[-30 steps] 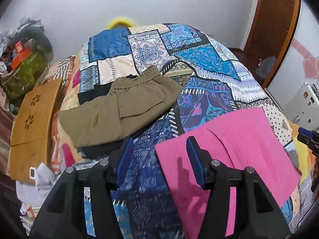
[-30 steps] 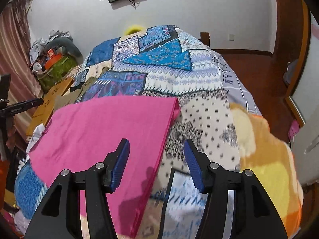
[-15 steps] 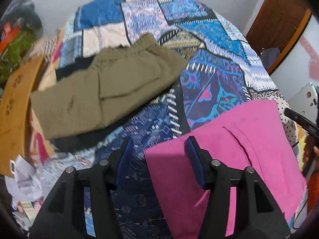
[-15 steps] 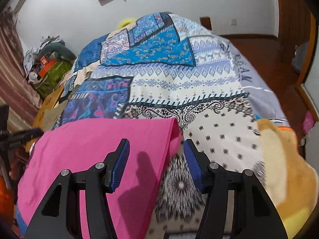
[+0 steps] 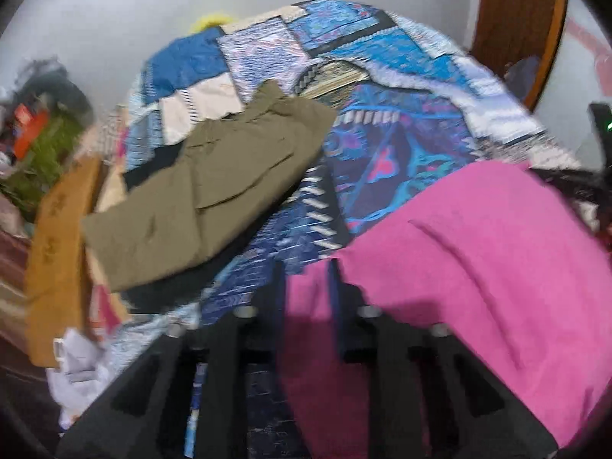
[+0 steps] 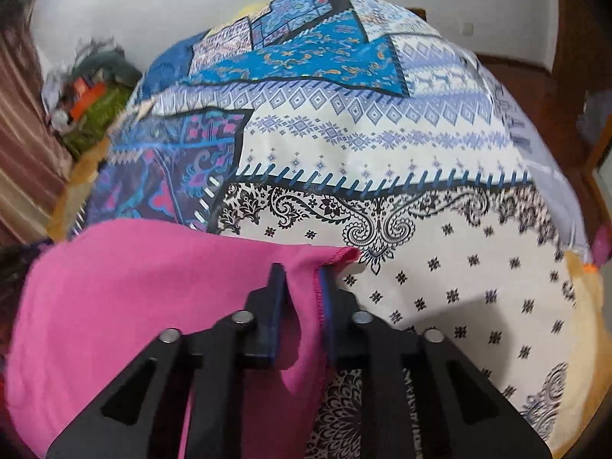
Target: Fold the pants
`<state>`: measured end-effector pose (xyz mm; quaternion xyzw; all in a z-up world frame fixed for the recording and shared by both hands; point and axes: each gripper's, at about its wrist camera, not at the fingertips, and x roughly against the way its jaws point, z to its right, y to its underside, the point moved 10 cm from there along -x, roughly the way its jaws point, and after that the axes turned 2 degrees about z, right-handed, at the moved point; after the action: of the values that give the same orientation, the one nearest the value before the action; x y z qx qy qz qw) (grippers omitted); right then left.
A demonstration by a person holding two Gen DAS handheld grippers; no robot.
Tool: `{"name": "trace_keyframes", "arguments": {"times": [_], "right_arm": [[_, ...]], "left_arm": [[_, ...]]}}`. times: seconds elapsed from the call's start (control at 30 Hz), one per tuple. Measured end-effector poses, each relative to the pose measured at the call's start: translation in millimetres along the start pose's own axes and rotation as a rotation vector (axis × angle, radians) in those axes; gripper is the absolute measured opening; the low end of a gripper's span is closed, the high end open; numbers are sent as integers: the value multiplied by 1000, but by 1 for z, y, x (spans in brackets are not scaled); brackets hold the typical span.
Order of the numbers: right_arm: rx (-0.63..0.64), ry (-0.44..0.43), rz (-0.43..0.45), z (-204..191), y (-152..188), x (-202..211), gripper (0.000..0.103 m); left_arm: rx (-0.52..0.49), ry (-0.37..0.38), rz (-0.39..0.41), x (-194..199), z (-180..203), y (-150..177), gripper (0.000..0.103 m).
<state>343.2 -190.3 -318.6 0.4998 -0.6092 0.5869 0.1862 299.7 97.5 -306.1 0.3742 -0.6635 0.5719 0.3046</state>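
The pink pants (image 5: 478,252) lie on the patchwork bedspread (image 5: 401,145), at the near right in the left wrist view. My left gripper (image 5: 306,279) is shut on their near left corner, with pink cloth between its fingers. In the right wrist view the pink pants (image 6: 134,287) fill the near left. My right gripper (image 6: 302,287) is shut on their far right corner, where the stitched hem (image 6: 336,256) sticks out past the fingers. The cloth bulges upward between the two grips.
Folded olive pants (image 5: 214,187) lie on a dark garment at the bed's left side. A brown wooden board (image 5: 57,252) and clutter (image 5: 42,141) stand left of the bed. A wooden door (image 5: 516,26) is at the far right. A yellow-orange blanket (image 6: 585,325) lies at the bed's right edge.
Both grippers moved forward onto the pink pants and closed on its corners. The cloth now rises between them instead of lying flat.
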Motion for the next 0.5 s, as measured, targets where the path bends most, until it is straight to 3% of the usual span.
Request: {"name": "trace_keyframes", "arguments": {"times": [0.1, 0.37, 0.5], "right_arm": [[44, 47, -9, 0, 3, -2, 9], [45, 115, -23, 4, -3, -1, 10], [55, 108, -30, 0, -6, 14, 10]], "left_arm": [[53, 53, -18, -7, -5, 7, 14], [59, 52, -20, 2, -9, 8, 15], [64, 48, 19, 23, -19, 4, 17]]}}
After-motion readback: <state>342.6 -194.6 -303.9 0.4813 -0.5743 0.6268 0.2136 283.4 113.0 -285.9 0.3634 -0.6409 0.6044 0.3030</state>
